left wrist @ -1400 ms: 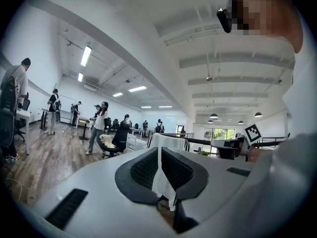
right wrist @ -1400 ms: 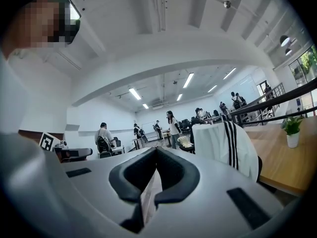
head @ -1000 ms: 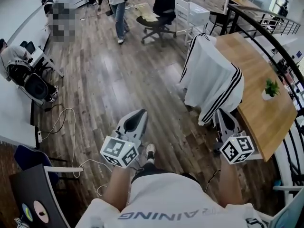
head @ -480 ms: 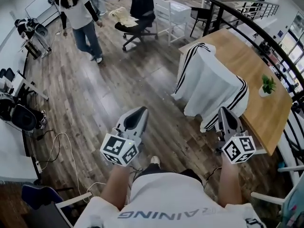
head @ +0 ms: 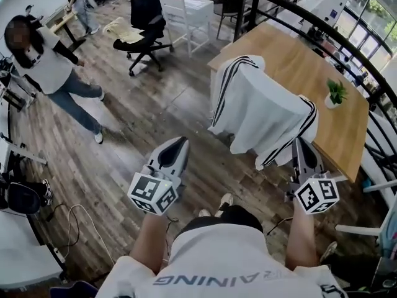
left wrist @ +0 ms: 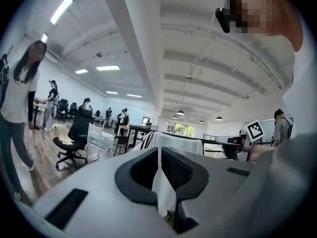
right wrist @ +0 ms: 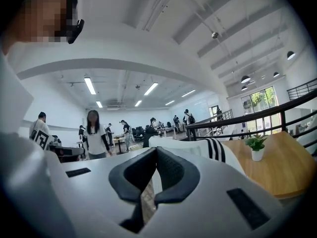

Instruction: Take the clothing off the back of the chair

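Observation:
A white jacket with black stripes hangs over a chair back beside the wooden table; the chair itself is hidden under it. My left gripper is held level to the jacket's left and short of it, jaws shut and empty. My right gripper is level at the jacket's near right corner, next to a striped sleeve, also shut with nothing in it. In the left gripper view the jacket shows ahead, just above the closed jaws of the left gripper. The right gripper view shows the jacket just beyond the right gripper.
A wooden table with a small potted plant stands behind the jacket, and a black railing runs along its far side. A person walks at the left. A black office chair and a white chair stand farther off.
Both grippers have come closer to the jacket, which now sits nearer and more central in the head view. A person has walked across to the left side.

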Available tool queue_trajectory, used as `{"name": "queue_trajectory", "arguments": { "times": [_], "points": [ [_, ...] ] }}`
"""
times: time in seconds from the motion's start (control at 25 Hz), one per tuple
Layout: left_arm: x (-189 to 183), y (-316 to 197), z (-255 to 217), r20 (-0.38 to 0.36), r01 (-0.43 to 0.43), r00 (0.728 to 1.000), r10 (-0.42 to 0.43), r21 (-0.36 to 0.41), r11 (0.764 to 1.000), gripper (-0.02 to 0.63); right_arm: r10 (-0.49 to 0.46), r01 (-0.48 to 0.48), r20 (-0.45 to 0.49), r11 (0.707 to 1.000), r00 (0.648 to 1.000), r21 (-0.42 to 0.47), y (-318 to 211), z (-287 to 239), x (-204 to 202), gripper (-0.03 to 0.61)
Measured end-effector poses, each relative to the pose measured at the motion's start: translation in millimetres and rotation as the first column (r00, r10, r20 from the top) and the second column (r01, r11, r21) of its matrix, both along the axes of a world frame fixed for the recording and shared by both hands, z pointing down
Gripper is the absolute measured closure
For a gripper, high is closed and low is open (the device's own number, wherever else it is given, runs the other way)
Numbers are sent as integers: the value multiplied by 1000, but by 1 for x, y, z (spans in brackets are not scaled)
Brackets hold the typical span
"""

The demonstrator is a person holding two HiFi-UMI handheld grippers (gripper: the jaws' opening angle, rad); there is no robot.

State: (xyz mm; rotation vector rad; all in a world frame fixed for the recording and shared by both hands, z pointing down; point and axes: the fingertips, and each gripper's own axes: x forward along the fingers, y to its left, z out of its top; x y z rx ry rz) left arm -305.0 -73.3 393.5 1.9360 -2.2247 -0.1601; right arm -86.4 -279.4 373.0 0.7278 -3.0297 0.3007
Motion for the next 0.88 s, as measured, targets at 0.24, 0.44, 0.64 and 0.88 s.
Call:
{"name": "queue_trajectory", "arguments": {
  "times": [0.24, 0.44, 0.64, 0.88],
  "points": [
    [-18, -74, 5, 11, -95, 995, 95, -1, 996, 565, 127, -127, -12, 992, 992, 21, -51, 11, 17, 557],
    [-27, -146, -5, 48, -170, 984, 170, 3, 985, 565, 210, -210, -6, 978, 978, 7, -100, 17, 27, 557],
    [-34, -197, -4, 60, -222, 973, 221, -1, 975, 565, 275, -275, -2, 961, 961, -1, -137, 23, 35, 557],
    [-49, -235, -2, 51, -272, 961, 272, -10, 962, 565, 345, -345, -8, 938, 939, -19, -156, 25, 39, 557]
  ]
}}
